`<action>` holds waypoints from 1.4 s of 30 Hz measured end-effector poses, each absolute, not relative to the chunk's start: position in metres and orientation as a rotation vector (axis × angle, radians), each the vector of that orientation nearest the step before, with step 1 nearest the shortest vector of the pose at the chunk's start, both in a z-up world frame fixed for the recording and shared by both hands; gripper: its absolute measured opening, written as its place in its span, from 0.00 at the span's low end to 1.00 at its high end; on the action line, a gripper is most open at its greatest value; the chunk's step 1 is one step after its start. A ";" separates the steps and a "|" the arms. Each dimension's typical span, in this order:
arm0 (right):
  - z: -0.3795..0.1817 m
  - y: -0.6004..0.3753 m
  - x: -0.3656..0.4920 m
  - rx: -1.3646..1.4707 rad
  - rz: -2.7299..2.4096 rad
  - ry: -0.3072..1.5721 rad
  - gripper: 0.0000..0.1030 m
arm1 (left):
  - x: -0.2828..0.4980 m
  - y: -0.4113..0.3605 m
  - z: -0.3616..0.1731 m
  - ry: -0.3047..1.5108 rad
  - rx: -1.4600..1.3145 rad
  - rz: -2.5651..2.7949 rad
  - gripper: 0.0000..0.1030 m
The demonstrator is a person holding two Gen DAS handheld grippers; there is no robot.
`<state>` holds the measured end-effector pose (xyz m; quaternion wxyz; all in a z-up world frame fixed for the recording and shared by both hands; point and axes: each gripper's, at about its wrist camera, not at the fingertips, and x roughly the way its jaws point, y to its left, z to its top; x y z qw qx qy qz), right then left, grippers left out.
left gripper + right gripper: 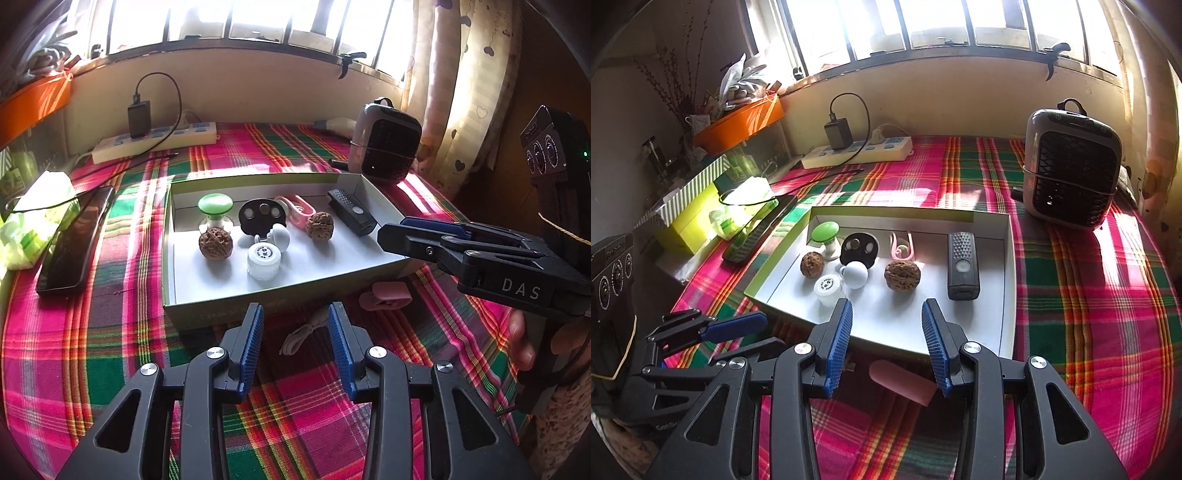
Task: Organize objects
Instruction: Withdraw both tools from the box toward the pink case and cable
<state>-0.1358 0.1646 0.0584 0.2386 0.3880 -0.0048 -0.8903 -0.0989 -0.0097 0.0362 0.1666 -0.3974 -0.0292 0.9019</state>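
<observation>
From your left wrist camera, the only legible writing is "DAS" in pale letters on the body of your right tongs (391, 230), which reach in from the right over the box's near right corner. Your left tongs (295, 325) stand apart with nothing clamped, hovering over the plaid tabletop (110, 332) just before the shallow white box (173, 266). Count inside the box: two walnuts (215, 244), one green-topped knob (215, 206), one black disc with three round spots (262, 218), one white cap (263, 261) with small print too fine to read, one white ball, one pink clip and one dark remote (352, 216). Outside it, by the near wall, lie one pink piece (388, 295) and one white cable (303, 332). From your right wrist camera, your right tongs (886, 321) also stand apart and empty above the box's near edge, the pink piece (901, 382) below them on the cloth. Your left tongs (735, 326) show at lower left; faint lettering on their body cannot be made out.
</observation>
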 end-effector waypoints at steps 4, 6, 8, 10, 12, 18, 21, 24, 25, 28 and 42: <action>0.055 0.169 -0.129 1.059 -2.447 -0.010 0.40 | -0.099 -0.006 0.030 -0.075 -1.147 2.549 0.34; 0.052 0.173 -0.126 1.063 -2.450 -0.022 0.40 | -0.100 -0.004 0.027 -0.062 -1.159 2.539 0.34; 0.049 0.177 -0.124 1.066 -2.451 -0.036 0.40 | -0.101 -0.001 0.024 -0.041 -1.167 2.526 0.34; 0.045 0.181 -0.123 1.073 -2.451 -0.049 0.40 | -0.102 0.001 0.022 -0.027 -1.174 2.522 0.34; 0.043 0.185 -0.122 1.081 -2.451 -0.054 0.40 | -0.104 0.003 0.020 -0.023 -1.176 2.512 0.34; 0.034 0.194 -0.122 1.108 -2.443 -0.076 0.40 | -0.105 0.013 0.015 0.007 -1.186 2.475 0.36; 0.030 0.196 -0.123 1.116 -2.440 -0.080 0.40 | -0.102 0.018 0.012 0.019 -1.195 2.455 0.36; 0.029 0.197 -0.124 1.115 -2.433 -0.086 0.40 | -0.099 0.022 0.013 0.030 -1.188 2.438 0.36; 0.028 0.197 -0.124 1.116 -2.431 -0.086 0.40 | -0.098 0.023 0.013 0.030 -1.186 2.436 0.36; 0.027 0.197 -0.123 1.119 -2.427 -0.087 0.40 | -0.101 0.025 0.011 0.039 -1.206 2.451 0.36; 0.019 0.192 -0.126 1.146 -2.367 -0.079 0.40 | -0.108 0.024 0.009 -0.015 -1.212 2.475 0.34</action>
